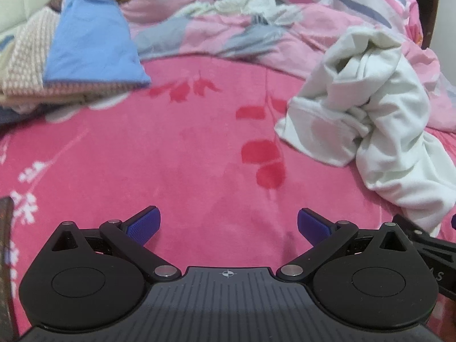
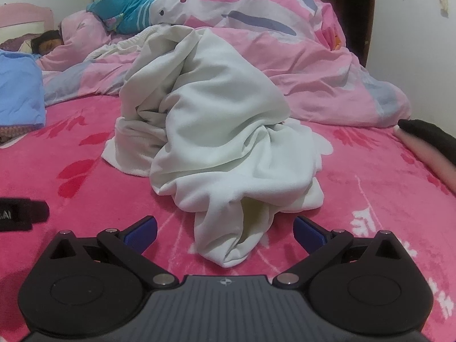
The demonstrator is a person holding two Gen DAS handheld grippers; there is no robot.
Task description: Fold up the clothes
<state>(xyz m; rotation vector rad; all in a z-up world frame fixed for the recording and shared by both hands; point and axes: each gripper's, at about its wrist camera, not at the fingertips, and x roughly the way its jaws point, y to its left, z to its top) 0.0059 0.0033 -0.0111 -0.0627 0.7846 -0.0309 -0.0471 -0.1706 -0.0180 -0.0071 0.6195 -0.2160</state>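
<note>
A crumpled white garment (image 2: 216,142) lies in a heap on the pink floral bedspread (image 2: 384,188). Its nearest fold reaches down between the fingers of my right gripper (image 2: 225,232), which stands open just in front of it; whether the pads touch the cloth I cannot tell. The left wrist view shows the same white garment (image 1: 367,108) at the right. My left gripper (image 1: 228,225) is open over bare bedspread (image 1: 176,156), well to the left of the heap, nothing between its fingers. Part of the right gripper's body (image 1: 430,256) shows at the lower right edge there.
A stack of folded clothes with a blue piece on top (image 1: 91,48) sits at the back left. A bunched pink quilt (image 2: 299,57) fills the back of the bed, and a person lies under it (image 2: 47,44). A dark sleeve (image 2: 427,136) shows at the right edge.
</note>
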